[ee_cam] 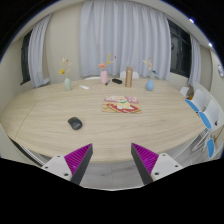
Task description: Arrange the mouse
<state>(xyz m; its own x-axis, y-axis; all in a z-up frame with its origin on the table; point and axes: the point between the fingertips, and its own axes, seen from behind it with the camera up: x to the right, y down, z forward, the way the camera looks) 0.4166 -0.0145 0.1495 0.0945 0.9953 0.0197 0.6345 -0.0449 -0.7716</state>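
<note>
A small dark mouse [75,123] lies on the light wooden table [110,135], to the left of the middle and well beyond my fingers. My gripper [112,162] hovers at the table's near edge, open and empty, with its two magenta pads [76,160] wide apart. The mouse is ahead of the left finger, some way off.
A flat mat with small coloured items [122,104] lies past the table's middle. At the far edge stand vases with flowers [104,74], a brown cylinder [128,76] and a blue vase [150,85]. Chairs [205,110] stand at the right. White curtains hang behind.
</note>
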